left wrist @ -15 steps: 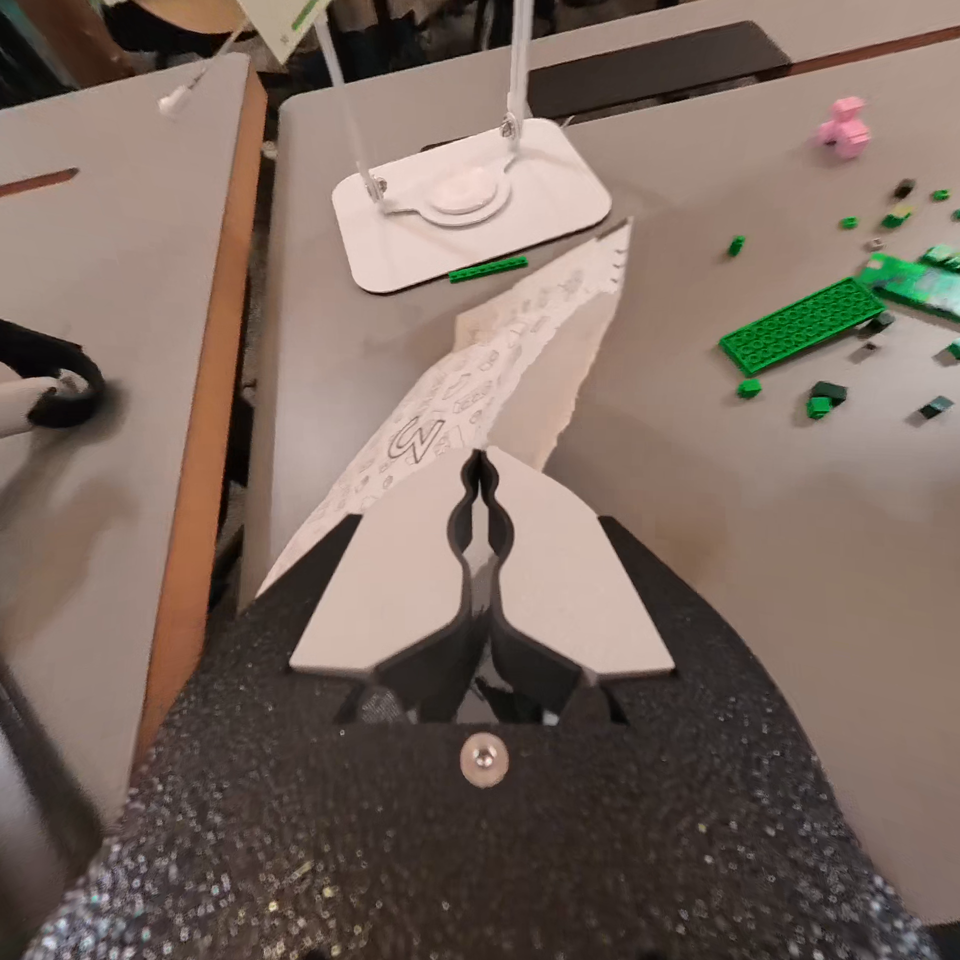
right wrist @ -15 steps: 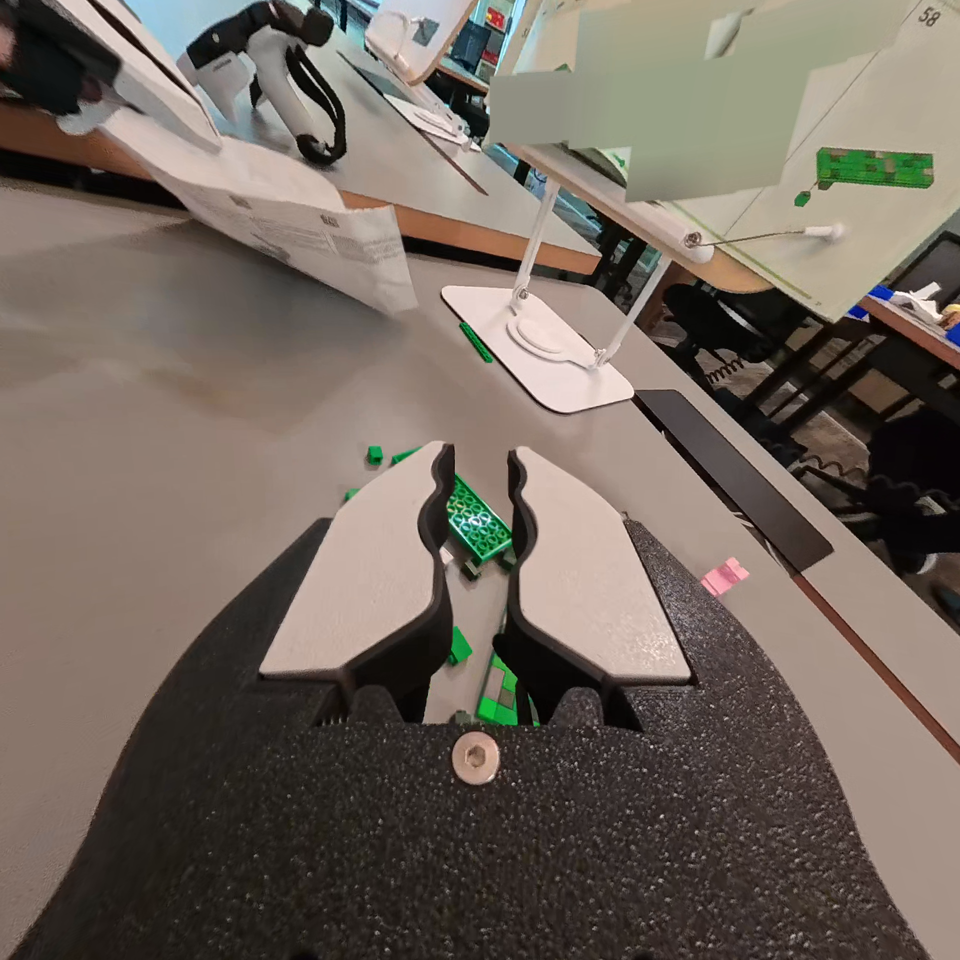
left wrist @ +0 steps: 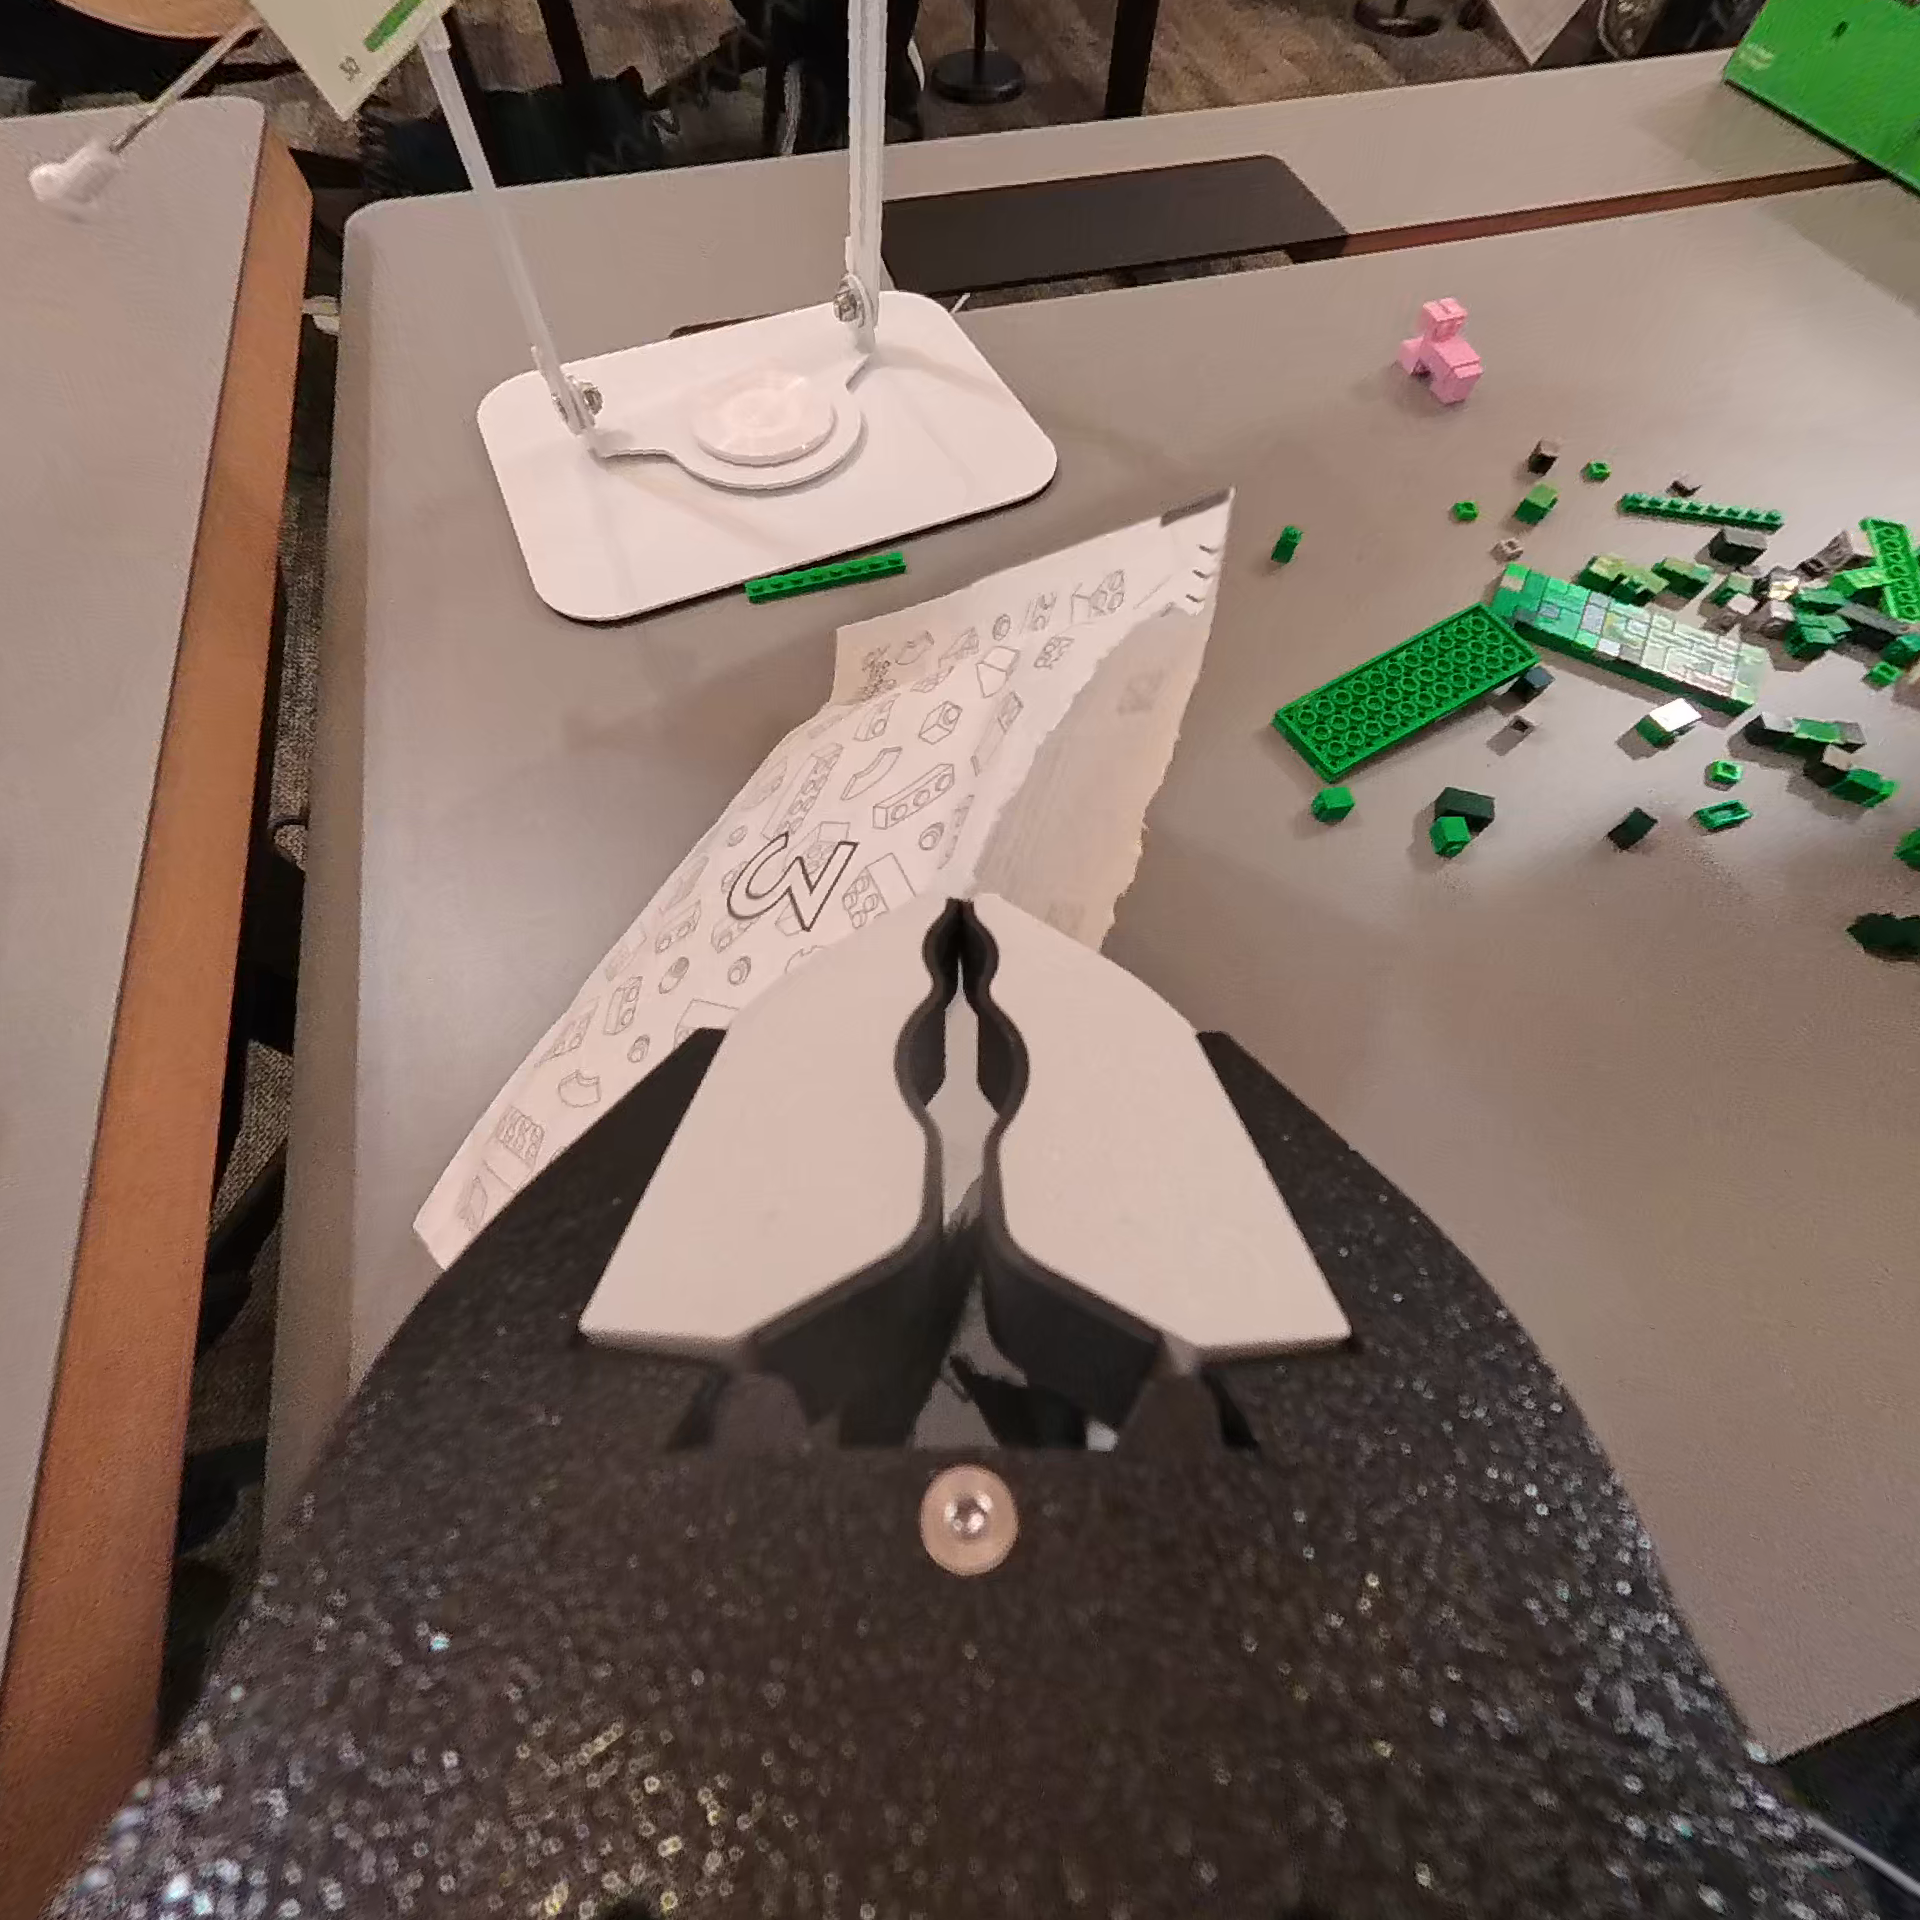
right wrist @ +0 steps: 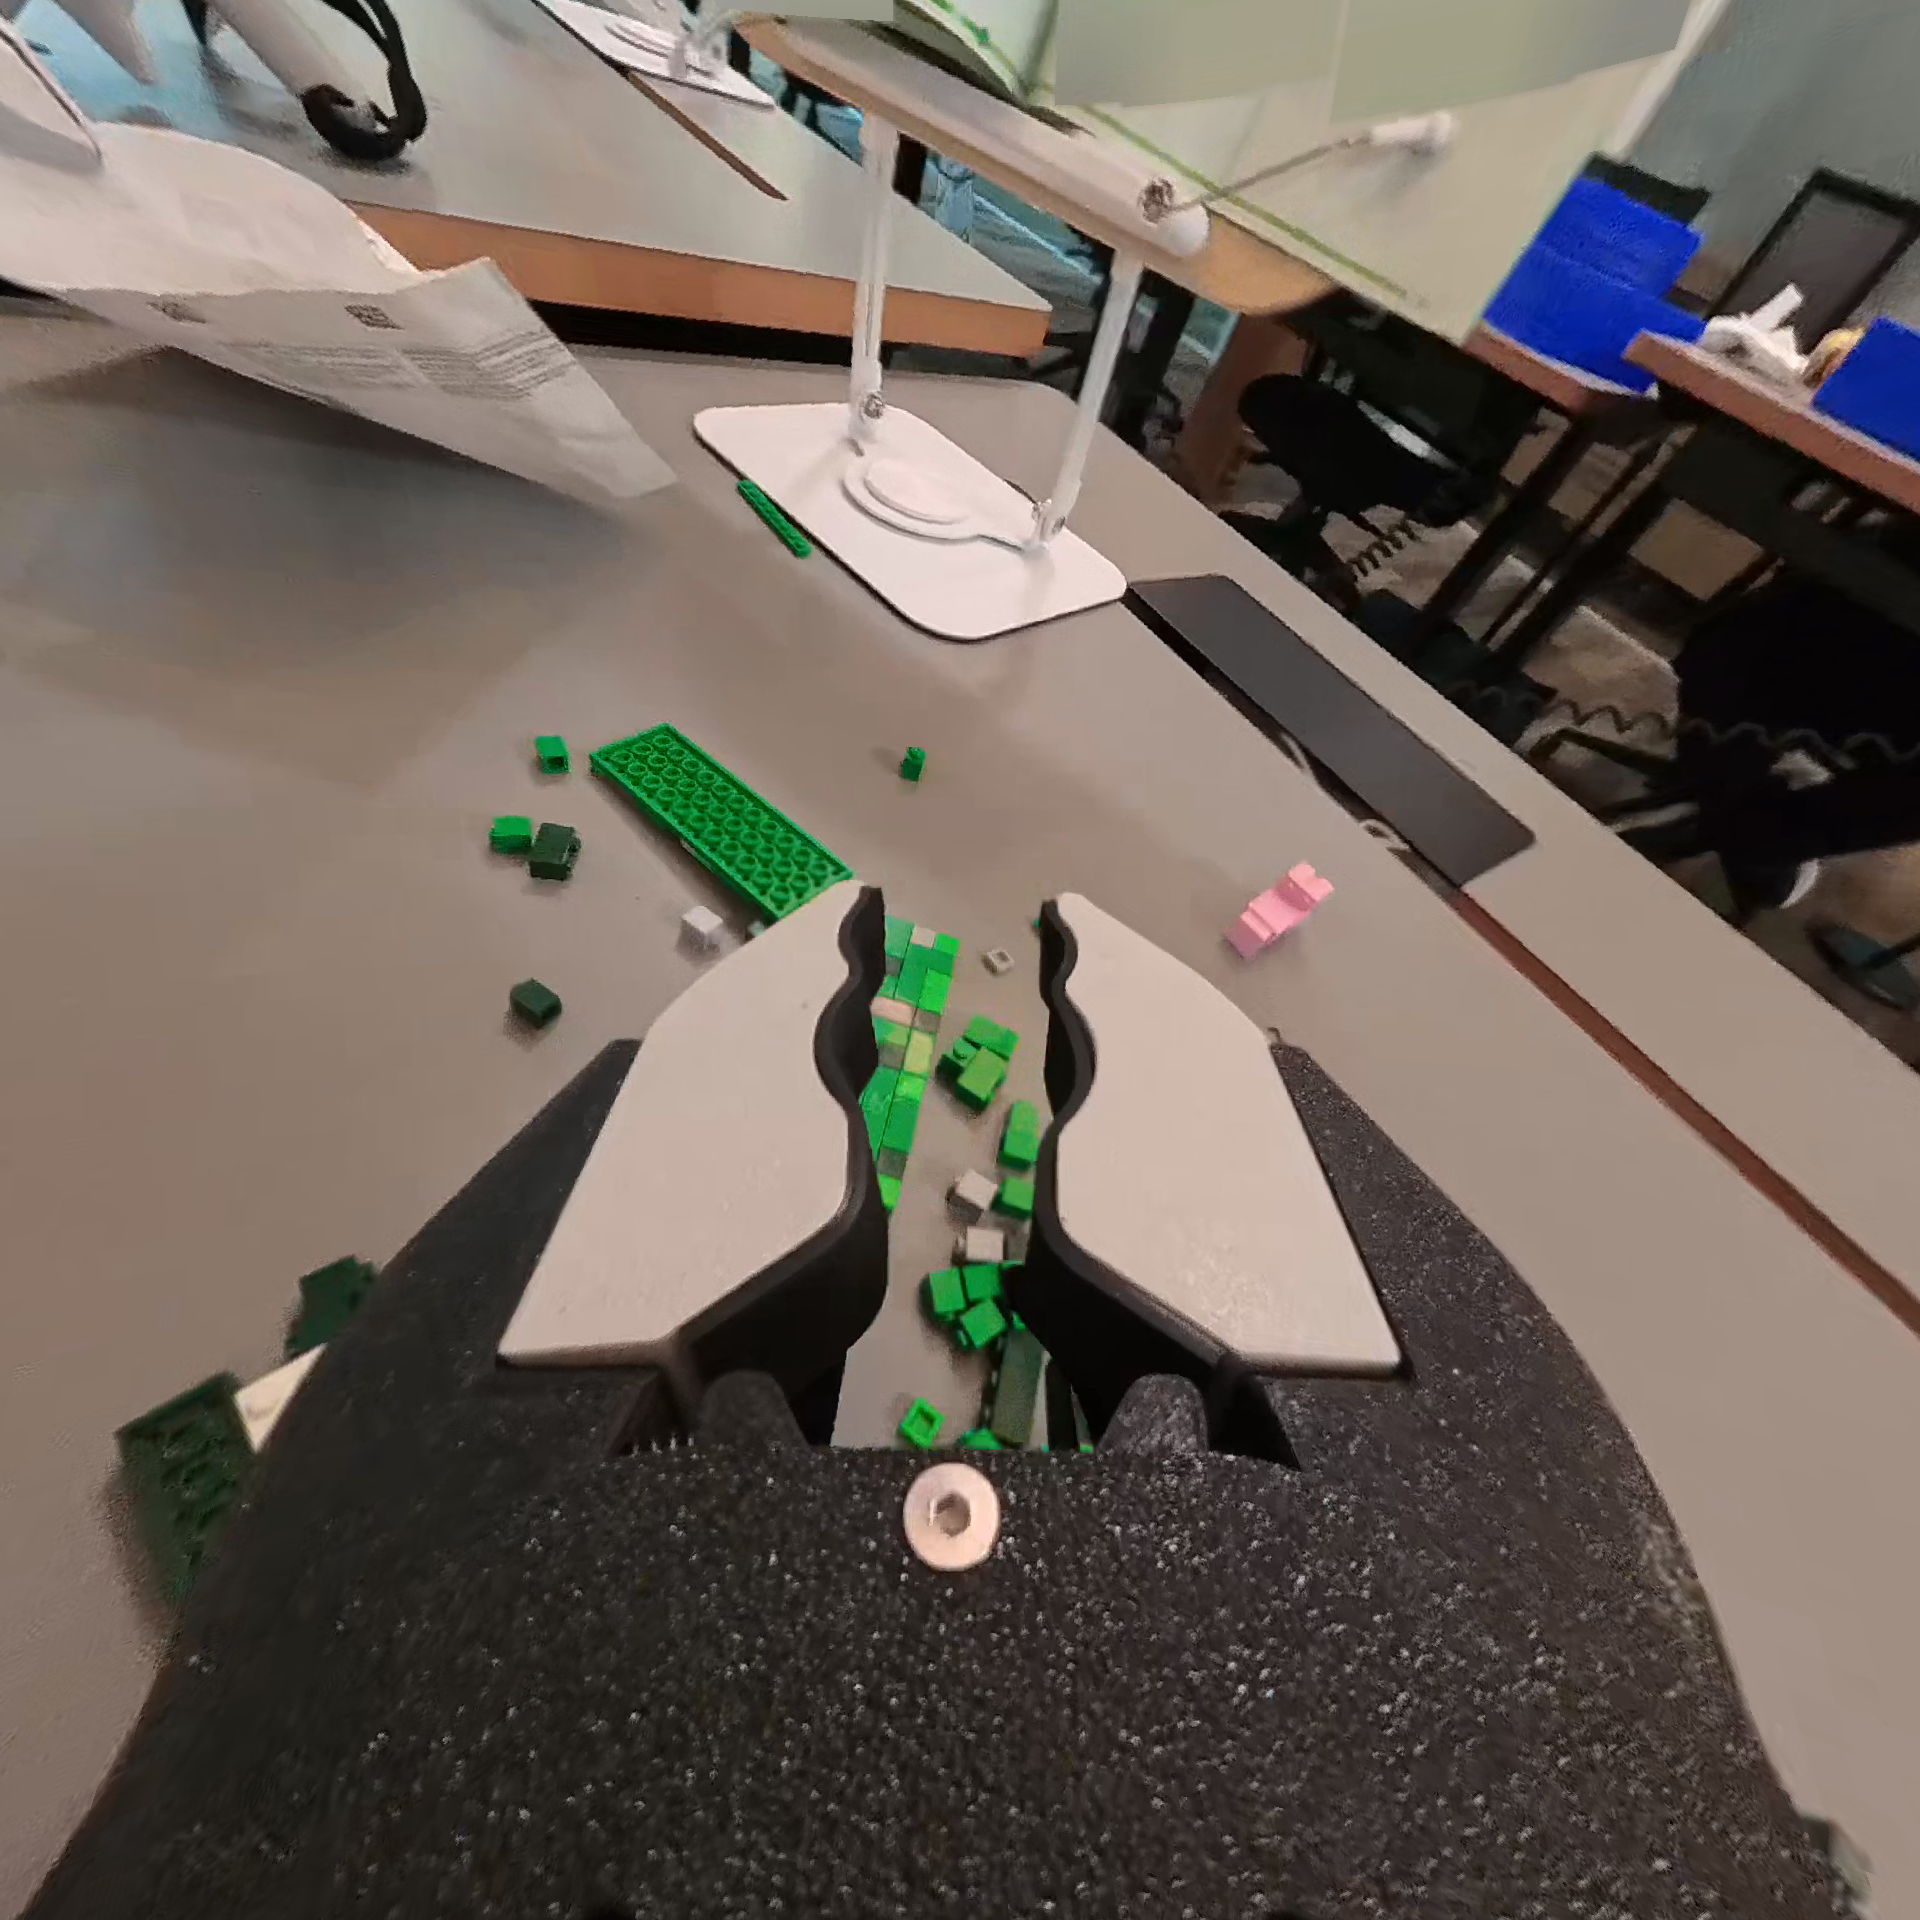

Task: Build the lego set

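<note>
left wrist view: the left gripper (left wrist: 961, 914) is clenched on a torn paper bag (left wrist: 883, 790) at frame centre, held above the grey table (left wrist: 1455, 1195). a green baseplate (left wrist: 1408, 691) and loose green bricks (left wrist: 1787, 613) lie at right; a pink figure (left wrist: 1439, 351) at upper right. right wrist view: the right gripper (right wrist: 961, 914) hangs released, empty, over the bricks. a white stand base (right wrist: 914, 520) sits above centre.

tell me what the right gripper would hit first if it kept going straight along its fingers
Probably the mottled green tiled strip lying on the table between and just ahead of the right gripper, whose jaws stand open and empty. The big green studded plate lies left of that line. Height above the table is unclear.
</note>
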Demonstrator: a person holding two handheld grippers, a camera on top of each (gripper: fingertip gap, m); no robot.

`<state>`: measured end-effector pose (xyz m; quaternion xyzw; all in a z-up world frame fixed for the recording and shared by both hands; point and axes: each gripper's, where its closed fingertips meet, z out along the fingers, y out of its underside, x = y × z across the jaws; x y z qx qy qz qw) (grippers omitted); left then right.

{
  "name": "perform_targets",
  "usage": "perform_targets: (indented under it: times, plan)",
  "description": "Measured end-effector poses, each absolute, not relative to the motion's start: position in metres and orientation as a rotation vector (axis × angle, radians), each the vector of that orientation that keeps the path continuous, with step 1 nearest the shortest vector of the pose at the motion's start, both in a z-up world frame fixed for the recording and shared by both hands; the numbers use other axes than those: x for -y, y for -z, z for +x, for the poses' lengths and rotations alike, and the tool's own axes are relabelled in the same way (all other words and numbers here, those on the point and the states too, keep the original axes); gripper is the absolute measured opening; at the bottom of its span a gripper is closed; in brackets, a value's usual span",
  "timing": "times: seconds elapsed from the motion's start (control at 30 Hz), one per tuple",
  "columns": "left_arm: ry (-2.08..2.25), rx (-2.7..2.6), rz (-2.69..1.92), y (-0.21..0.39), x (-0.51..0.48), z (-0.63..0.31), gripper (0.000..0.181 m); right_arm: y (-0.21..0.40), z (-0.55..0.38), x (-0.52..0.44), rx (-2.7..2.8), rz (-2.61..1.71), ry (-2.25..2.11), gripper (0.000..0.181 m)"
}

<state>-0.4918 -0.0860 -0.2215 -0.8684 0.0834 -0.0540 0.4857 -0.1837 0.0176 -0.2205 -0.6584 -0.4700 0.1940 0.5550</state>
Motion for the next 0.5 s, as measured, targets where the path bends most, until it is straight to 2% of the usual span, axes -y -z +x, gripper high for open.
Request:
perform_targets:
  times: [0.37, 0.5]
  plan:
    - [0.213, -0.245, -2.091, 0.219, 0.085, -0.479, 0.0, 0.262, -0.179, 0.007, 1.36, -1.677, -0.647, 0.019]
    - [0.205, -0.271, -2.106, 0.222, 0.084, -0.474, 0.0, 0.274, -0.191, 0.03, 1.53, -1.632, -0.71, 0.006]
